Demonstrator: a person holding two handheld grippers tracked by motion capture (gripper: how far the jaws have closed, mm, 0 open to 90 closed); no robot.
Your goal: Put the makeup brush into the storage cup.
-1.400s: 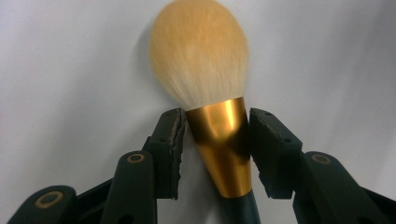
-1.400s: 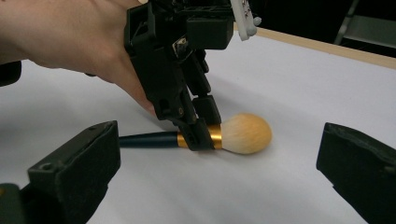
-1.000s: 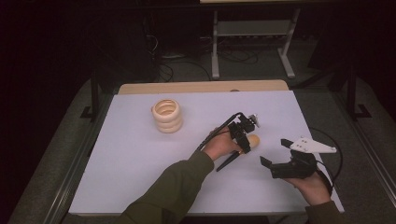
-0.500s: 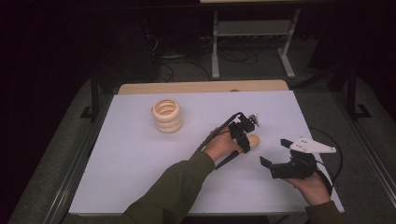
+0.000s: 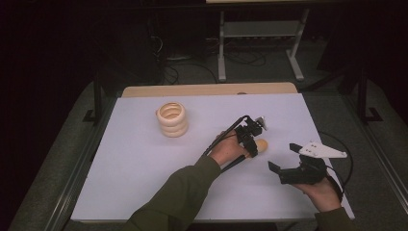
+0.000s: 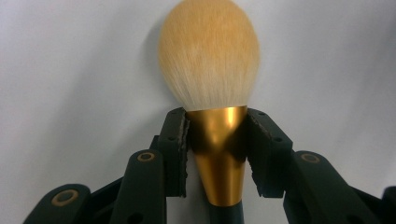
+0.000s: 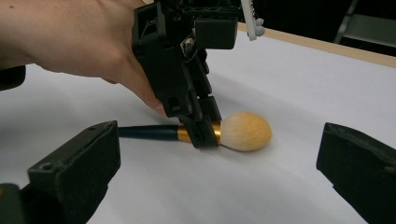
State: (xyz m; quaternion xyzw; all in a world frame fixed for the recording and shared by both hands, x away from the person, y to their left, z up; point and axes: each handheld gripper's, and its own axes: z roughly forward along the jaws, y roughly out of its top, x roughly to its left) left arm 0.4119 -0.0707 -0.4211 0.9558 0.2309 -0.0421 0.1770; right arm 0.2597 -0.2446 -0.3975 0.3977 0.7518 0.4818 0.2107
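Brush lies on the white table, its gold ferrule pinched between the jaws of your left gripper, bristles sticking out just past the jaw tips. Your right gripper hovers just right of the brush, jaws spread wide, holding nothing.

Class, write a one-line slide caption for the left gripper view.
Left gripper clamps the gold ferrule of a makeup brush lying on the white table.
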